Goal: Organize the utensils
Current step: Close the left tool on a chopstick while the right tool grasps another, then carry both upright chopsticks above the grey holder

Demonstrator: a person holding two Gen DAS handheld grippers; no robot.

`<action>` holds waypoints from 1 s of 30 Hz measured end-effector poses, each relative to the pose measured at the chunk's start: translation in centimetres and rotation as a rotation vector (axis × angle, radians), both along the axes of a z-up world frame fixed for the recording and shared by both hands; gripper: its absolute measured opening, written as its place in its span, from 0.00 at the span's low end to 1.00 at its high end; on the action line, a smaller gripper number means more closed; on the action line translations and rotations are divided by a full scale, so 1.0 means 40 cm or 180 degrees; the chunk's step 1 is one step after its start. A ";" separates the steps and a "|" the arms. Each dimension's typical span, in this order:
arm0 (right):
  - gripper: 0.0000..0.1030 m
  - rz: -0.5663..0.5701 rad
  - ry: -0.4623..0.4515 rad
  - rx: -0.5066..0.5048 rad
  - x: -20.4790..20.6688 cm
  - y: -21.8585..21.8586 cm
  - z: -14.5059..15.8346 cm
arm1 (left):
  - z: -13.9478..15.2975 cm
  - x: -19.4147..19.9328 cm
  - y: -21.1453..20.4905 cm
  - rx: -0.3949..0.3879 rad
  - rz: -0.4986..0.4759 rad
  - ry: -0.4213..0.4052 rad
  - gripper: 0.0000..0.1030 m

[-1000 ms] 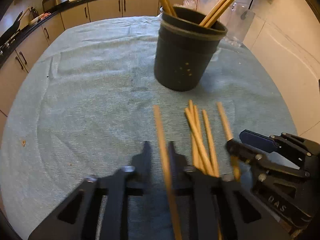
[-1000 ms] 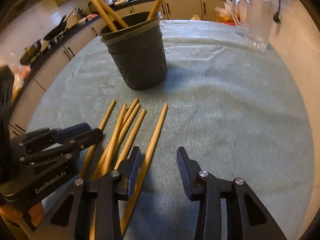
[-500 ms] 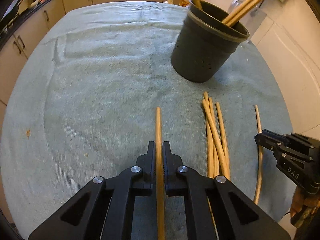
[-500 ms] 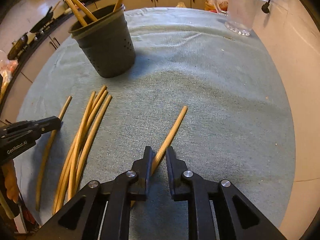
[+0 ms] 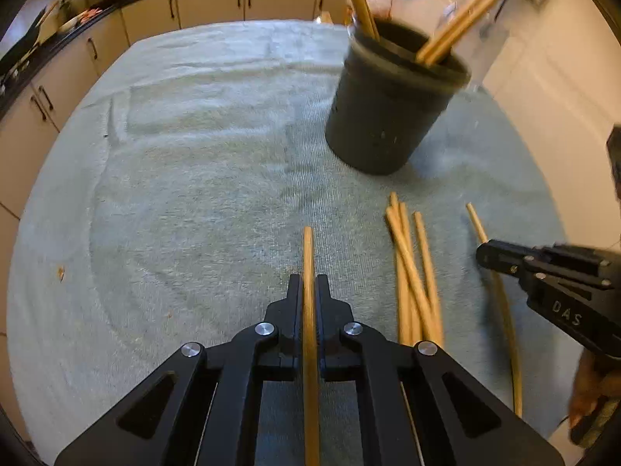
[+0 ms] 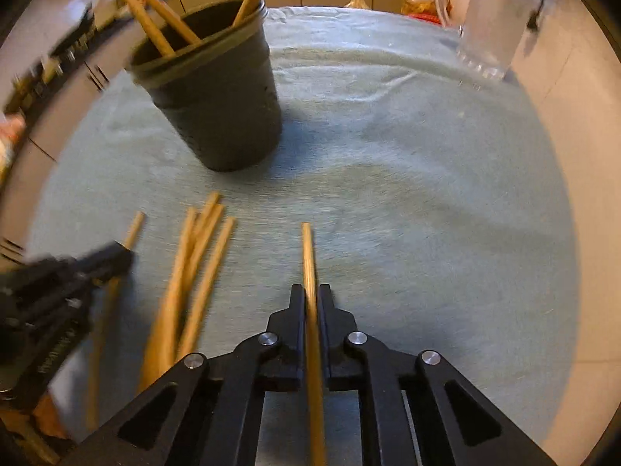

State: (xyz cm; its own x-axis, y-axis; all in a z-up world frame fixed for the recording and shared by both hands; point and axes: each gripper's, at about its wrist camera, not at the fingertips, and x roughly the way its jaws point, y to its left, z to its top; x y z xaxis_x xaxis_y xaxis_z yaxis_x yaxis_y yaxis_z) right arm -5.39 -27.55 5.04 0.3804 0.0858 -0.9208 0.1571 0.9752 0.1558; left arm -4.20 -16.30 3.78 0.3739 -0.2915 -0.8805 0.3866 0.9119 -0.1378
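My left gripper (image 5: 309, 283) is shut on a wooden chopstick (image 5: 308, 256) that points forward above the cloth. My right gripper (image 6: 310, 293) is shut on another chopstick (image 6: 307, 256), also held above the cloth. The dark holder cup (image 5: 388, 112) stands ahead with several chopsticks in it; it also shows in the right wrist view (image 6: 221, 105). Several loose chopsticks (image 5: 411, 272) lie on the cloth between the grippers, seen too in the right wrist view (image 6: 194, 272). One more chopstick (image 5: 500, 299) lies under the right gripper (image 5: 483, 252) as seen from the left.
A grey-green cloth (image 5: 202, 163) covers the table. A clear glass jug (image 6: 489, 19) stands at the far right near the wall. Kitchen cabinets (image 5: 217, 0) run behind the table. The left gripper (image 6: 124, 252) shows at the left edge.
Both grippers closed on a chopstick each and lifted them off the cloth. They have moved closer to the holder cup, and the right one's chopstick now points straight ahead.
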 end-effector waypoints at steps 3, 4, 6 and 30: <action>0.06 0.0009 -0.0278 -0.0002 -0.033 0.000 0.054 | 0.057 -0.026 0.032 -0.0173 0.0042 -0.0146 0.05; 0.06 0.0005 -0.0382 -0.0004 -0.049 0.000 0.074 | 0.079 -0.031 0.038 -0.0207 0.0051 -0.0215 0.05; 0.06 0.0014 -0.0605 -0.0042 -0.077 0.008 0.117 | 0.124 -0.057 0.051 -0.0249 0.0070 -0.0398 0.05; 0.07 -0.0082 -0.1961 -0.0254 -0.418 0.081 0.358 | 0.337 -0.402 0.147 -0.0646 0.0135 -0.1464 0.05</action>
State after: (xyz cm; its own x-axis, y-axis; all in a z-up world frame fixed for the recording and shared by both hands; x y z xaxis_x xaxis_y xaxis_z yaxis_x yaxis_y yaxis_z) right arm -22.12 -24.30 19.35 0.8450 0.0095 -0.5347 0.0851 0.9847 0.1520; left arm -20.30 -10.44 17.27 0.7251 -0.4158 -0.5489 0.4120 0.9007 -0.1380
